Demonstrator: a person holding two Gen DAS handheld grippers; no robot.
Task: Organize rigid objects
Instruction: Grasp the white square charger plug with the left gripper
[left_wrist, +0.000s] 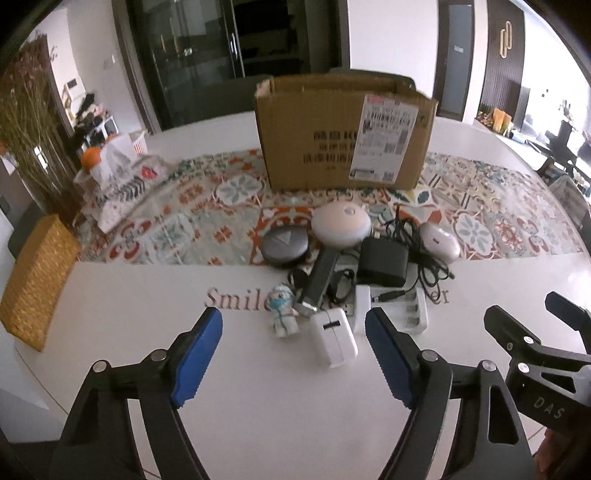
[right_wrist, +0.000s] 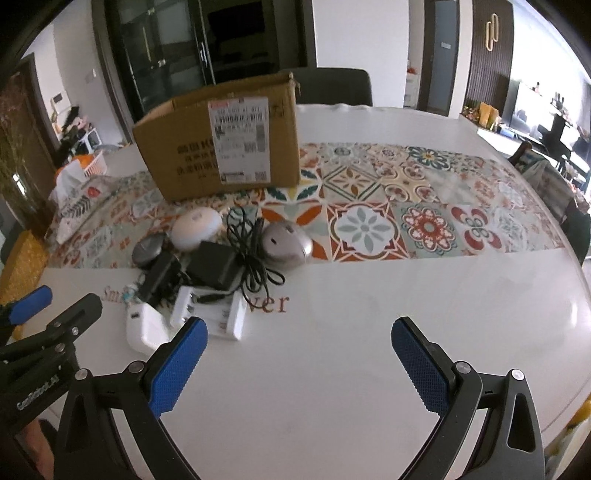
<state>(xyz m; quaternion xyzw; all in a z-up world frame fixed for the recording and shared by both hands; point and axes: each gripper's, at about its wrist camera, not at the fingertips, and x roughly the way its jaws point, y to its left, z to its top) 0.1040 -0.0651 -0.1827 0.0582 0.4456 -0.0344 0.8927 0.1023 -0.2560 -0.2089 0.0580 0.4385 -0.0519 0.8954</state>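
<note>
1 box (left_wrist: 332, 136), 2 chargers (left_wrist: 334, 341), 1 figurine (left_wrist: 284, 312).

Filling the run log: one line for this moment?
stage: approach | left claw: open, empty, white square charger ahead | right claw: open, empty | brown cardboard box: upright behind pile

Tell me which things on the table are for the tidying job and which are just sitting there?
For the job:
cardboard box
white plug adapter
black power brick
little figurine
white battery charger
round white light

Just lying about:
tissue box
woven basket
dried grasses
</note>
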